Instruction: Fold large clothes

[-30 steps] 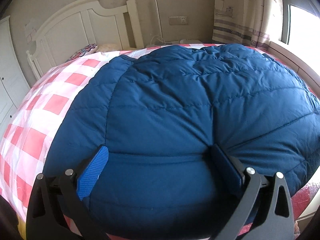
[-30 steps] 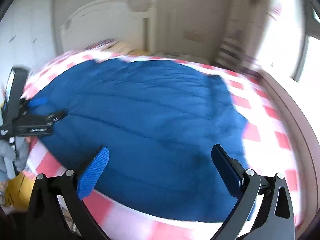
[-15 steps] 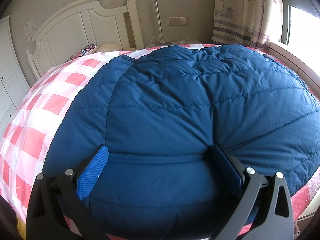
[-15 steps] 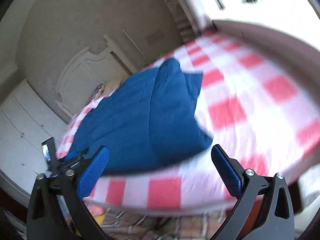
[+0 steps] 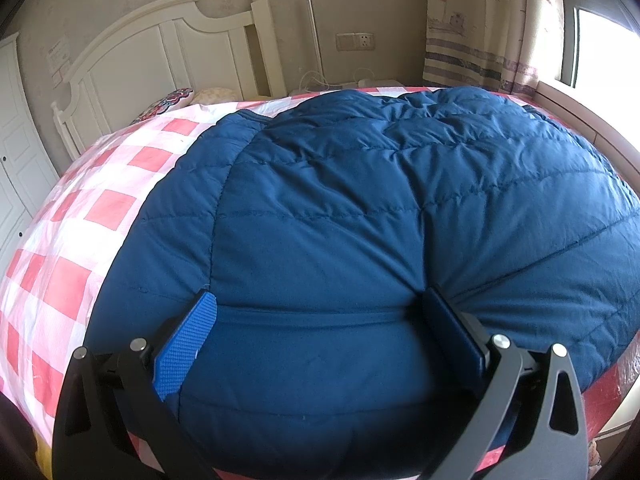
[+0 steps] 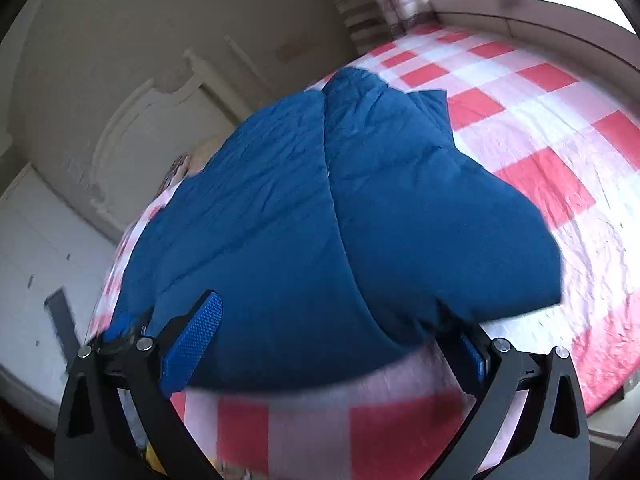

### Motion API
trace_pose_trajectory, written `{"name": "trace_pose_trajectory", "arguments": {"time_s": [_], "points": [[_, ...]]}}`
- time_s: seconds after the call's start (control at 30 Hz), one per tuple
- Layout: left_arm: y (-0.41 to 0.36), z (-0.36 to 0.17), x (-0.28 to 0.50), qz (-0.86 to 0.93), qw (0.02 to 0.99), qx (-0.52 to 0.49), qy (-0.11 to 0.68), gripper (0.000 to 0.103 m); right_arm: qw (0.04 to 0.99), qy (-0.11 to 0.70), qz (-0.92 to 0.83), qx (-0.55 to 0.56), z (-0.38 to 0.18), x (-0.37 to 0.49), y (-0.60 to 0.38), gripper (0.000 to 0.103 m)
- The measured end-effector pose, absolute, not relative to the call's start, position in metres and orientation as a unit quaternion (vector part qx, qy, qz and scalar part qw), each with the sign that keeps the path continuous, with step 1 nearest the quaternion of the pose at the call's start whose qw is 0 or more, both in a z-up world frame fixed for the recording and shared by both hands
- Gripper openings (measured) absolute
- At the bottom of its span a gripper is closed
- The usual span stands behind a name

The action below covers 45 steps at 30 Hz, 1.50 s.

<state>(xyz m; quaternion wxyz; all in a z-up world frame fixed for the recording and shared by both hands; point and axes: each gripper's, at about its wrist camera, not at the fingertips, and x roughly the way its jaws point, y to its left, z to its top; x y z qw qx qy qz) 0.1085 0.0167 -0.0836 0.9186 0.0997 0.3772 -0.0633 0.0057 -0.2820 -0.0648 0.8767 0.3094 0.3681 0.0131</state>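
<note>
A large dark blue quilted down jacket (image 5: 360,208) lies spread on a bed with a red and white checked sheet (image 5: 80,216). My left gripper (image 5: 320,312) is open, its fingers resting on the jacket's near hem with the fabric between them. In the right wrist view the jacket (image 6: 340,220) lies on the sheet (image 6: 540,120). My right gripper (image 6: 332,320) is open at the jacket's near edge, the blue pad (image 6: 192,344) over the fabric. The other gripper (image 6: 120,328) shows at the jacket's left edge.
A white headboard (image 5: 160,52) stands at the far end of the bed, with a patterned pillow (image 5: 168,100) below it. White wardrobe doors (image 5: 12,160) are at the left. A curtain (image 5: 480,20) and a bright window (image 5: 600,40) are at the right.
The right gripper has swung round the bed's corner and come down to the jacket's near edge. The left gripper has stayed on the hem, barely moving.
</note>
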Motion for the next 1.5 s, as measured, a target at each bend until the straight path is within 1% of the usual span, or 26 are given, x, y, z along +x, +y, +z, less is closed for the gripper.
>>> {"name": "trace_pose_trajectory", "arguments": {"time_s": [0.13,0.33,0.43,0.5,0.53,0.6,0.67,0.73,0.9,0.97,1.0,1.03,1.07,1.1,1.13,1.23,1.33,1.5], "points": [[0.016,-0.084,0.107,-0.064,0.919,0.099,0.377,0.101,0.865,0.382,0.045,0.322,-0.065,-0.001,-0.281,0.099],[0.016,-0.084,0.107,-0.065,0.919,0.099,0.377,0.101,0.873,0.363,0.048,0.324,-0.066,-0.001,-0.287,0.097],[0.016,-0.084,0.107,-0.066,0.918,0.101,0.377,0.101,0.870,0.318,-0.009,0.375,-0.069,0.016,-0.313,0.095],[0.016,-0.085,0.107,-0.066,0.918,0.101,0.377,0.101,0.864,0.305,-0.028,0.399,-0.068,0.030,-0.319,0.095],[0.015,-0.085,0.107,-0.066,0.918,0.102,0.377,0.101,0.862,0.309,-0.020,0.401,-0.067,0.035,-0.317,0.094],[0.015,-0.085,0.107,-0.065,0.918,0.103,0.377,0.101,0.865,0.308,0.000,0.397,-0.067,0.041,-0.308,0.087],[0.015,-0.086,0.107,-0.063,0.918,0.104,0.377,0.101,0.864,0.310,0.019,0.397,-0.067,0.038,-0.304,0.087],[0.014,-0.086,0.107,-0.062,0.918,0.106,0.377,0.101,0.867,0.309,0.029,0.390,-0.069,0.032,-0.303,0.080],[0.013,-0.087,0.107,-0.060,0.918,0.108,0.376,0.101,0.863,0.318,0.030,0.392,-0.069,0.017,-0.303,0.080],[0.014,-0.087,0.107,-0.060,0.918,0.108,0.377,0.101,0.870,0.320,0.029,0.373,-0.068,0.015,-0.297,0.080],[0.014,-0.087,0.107,-0.060,0.918,0.109,0.377,0.101,0.875,0.314,0.031,0.366,-0.069,0.013,-0.296,0.077],[0.014,-0.087,0.107,-0.060,0.918,0.109,0.376,0.101,0.877,0.308,0.032,0.368,-0.071,0.013,-0.298,0.071],[0.014,-0.087,0.107,-0.060,0.918,0.109,0.376,0.101,0.877,0.301,0.036,0.372,-0.071,0.010,-0.300,0.068],[0.014,-0.087,0.107,-0.060,0.918,0.109,0.376,0.101,0.877,0.288,0.044,0.383,-0.071,0.007,-0.304,0.062],[0.014,-0.087,0.107,-0.059,0.918,0.110,0.376,0.101,0.877,0.281,0.048,0.387,-0.071,0.004,-0.306,0.054],[0.011,-0.082,0.102,-0.050,0.916,0.121,0.379,0.101,0.879,0.251,0.067,0.400,-0.065,-0.006,-0.316,0.040],[0.008,-0.063,0.095,-0.076,0.910,0.109,0.393,0.100,0.879,0.227,0.084,0.412,-0.059,-0.022,-0.327,0.033],[-0.002,-0.008,0.089,-0.107,0.922,0.102,0.357,0.101,0.873,0.207,0.096,0.431,-0.054,-0.043,-0.344,0.032]]}}
